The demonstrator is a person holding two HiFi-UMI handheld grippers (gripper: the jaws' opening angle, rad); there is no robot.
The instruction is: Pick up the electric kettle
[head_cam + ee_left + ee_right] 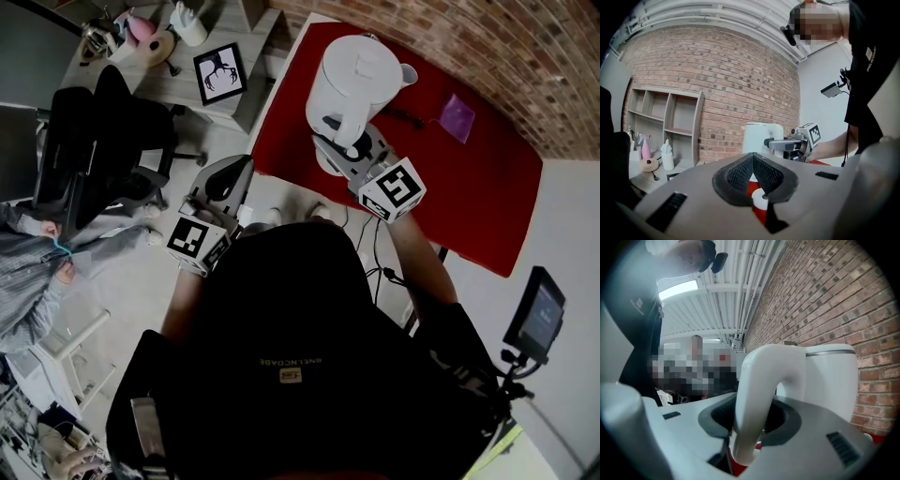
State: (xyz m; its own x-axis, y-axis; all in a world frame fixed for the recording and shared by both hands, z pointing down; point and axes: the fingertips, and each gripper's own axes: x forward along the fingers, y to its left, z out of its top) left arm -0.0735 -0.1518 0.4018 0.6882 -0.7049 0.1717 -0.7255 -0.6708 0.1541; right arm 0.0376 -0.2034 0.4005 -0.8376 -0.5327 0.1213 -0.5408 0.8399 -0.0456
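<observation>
Red table carries a purple square and white base.

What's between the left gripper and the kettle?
Head view: only floor and a bare corner of the red table before the kettle.

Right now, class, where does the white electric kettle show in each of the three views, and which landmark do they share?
Head view: kettle upper centre, over the red table, handle in the right tongs.
Left gripper view: kettle mid-frame, before the wall.
Right gripper view: kettle centre and right, handle between the tongs.
Shared landmark: the brick wall.
</observation>
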